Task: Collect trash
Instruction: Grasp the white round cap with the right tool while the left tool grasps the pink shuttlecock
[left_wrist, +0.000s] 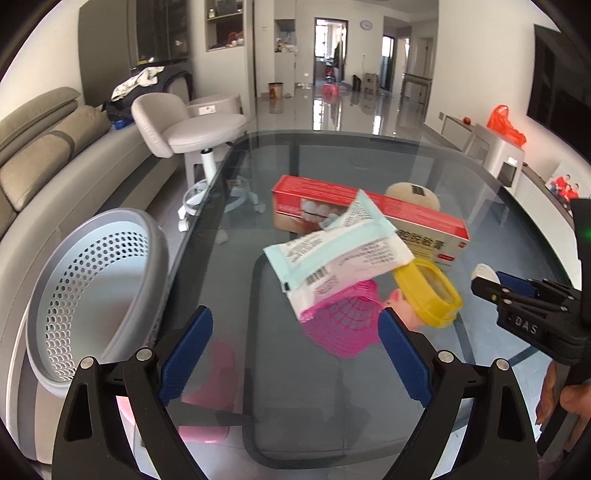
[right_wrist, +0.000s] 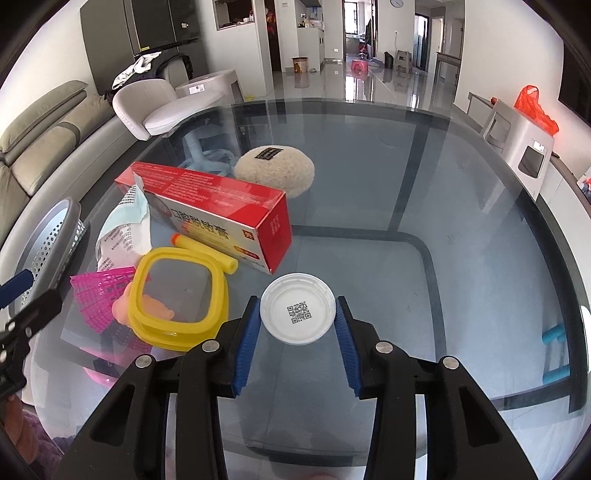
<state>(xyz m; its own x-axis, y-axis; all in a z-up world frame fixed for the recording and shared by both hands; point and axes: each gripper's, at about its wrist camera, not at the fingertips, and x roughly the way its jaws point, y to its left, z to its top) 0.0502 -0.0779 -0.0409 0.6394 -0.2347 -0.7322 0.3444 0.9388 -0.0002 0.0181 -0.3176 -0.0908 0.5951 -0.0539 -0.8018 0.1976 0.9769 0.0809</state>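
Lid (right_wrist: 297, 308), white w/ QR code, sits pinched between right gripper (right_wrist: 297, 325) pads just above glass table (right_wrist: 461, 236), left gripper (left_wrist: 295, 354) spread wide & empty; keep squeeze even, lift straight, carry over clutter to grey basket (left_wrist: 92, 295) at left edge.

Wrapper (left_wrist: 334, 254) leaning on box (left_wrist: 417, 218), pad (right_wrist: 275, 168) behind box, bin (left_wrist: 96, 295) left of table (right_wrist: 461, 221)
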